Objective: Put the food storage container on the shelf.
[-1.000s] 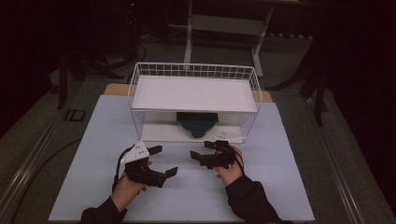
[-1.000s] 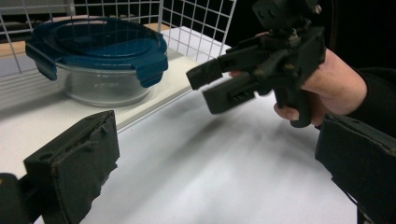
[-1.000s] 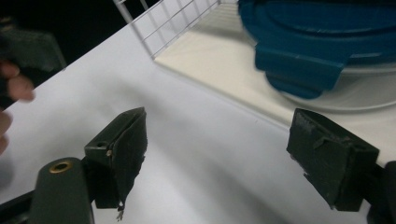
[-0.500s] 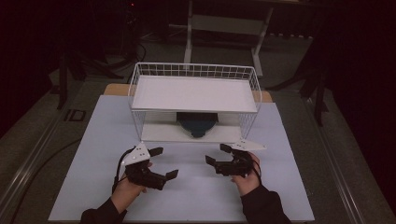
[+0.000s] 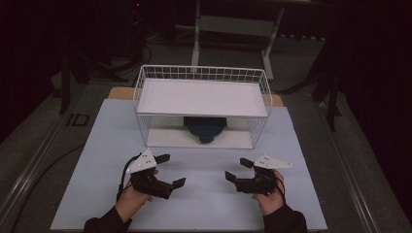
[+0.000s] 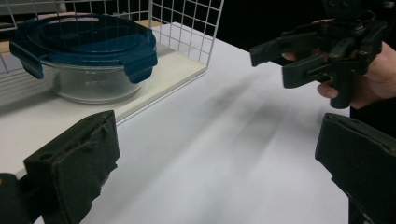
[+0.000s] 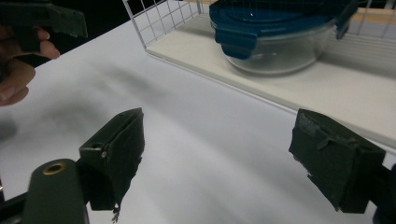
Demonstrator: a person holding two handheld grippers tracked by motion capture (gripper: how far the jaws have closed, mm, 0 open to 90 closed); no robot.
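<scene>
Both claws, left gripper [image 5: 170, 171] and right gripper [image 5: 234, 170], gaping, holding nothing. Bowl [image 6: 91, 60] sitting ahead under rack [image 5: 201, 111]. Glass likely heavy, slippery, fragile; lid tabs offering best purchase.

l tongs [image 5: 170, 171] agape, r tongs [image 5: 236, 170] agape, facing inward

The wire rack's upper shelf [image 5: 201, 97] hides most of the lidded glass bowl [image 5: 205, 129].

Place: lab-style recording setup | Evidence: pale blue-white table [image 5: 111, 145] on dark floor, metal stand frame [image 5: 233, 29] behind, black cables [image 5: 141, 48] trailing, unlit surroundings, white wire two-tier rack [image 5: 145, 92].
</scene>
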